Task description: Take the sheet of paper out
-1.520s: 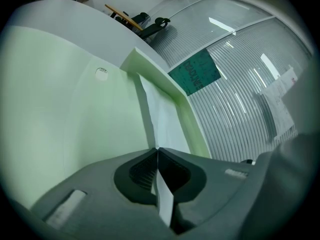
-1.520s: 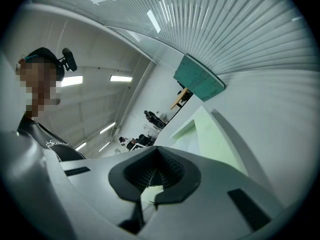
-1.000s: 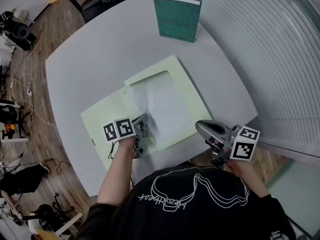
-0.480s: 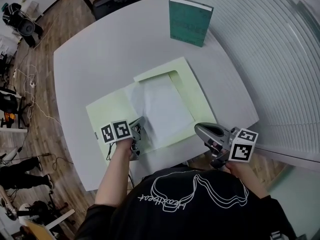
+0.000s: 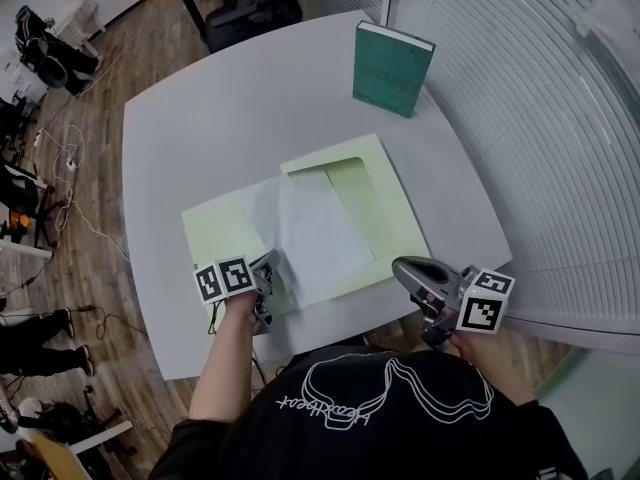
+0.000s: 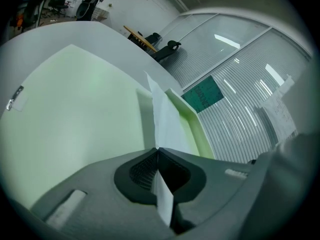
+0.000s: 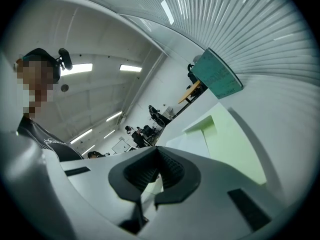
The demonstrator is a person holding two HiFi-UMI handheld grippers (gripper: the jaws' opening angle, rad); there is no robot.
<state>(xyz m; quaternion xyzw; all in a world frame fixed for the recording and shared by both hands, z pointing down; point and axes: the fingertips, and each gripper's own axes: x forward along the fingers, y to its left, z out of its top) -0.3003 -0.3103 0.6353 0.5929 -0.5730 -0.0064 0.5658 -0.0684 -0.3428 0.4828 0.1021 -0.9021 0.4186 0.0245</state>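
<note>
On the white table [image 5: 200, 118], the green folder [image 5: 390, 183] pocket shows emptier: sheet of paper [image 5: 310, 223] has slid left, roughly half out, left gripper [image 5: 272, 273] clamped on its corner, right gripper [image 5: 412, 273] closed, empty, idle.

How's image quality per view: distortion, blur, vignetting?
Head view: sharp, even light, fisheye bows the rounded grey table edge. Left gripper view: dark vignette corners, thin white paper sheet soft close up. Right gripper view: same vignette, bright ceiling strip lights.
</note>
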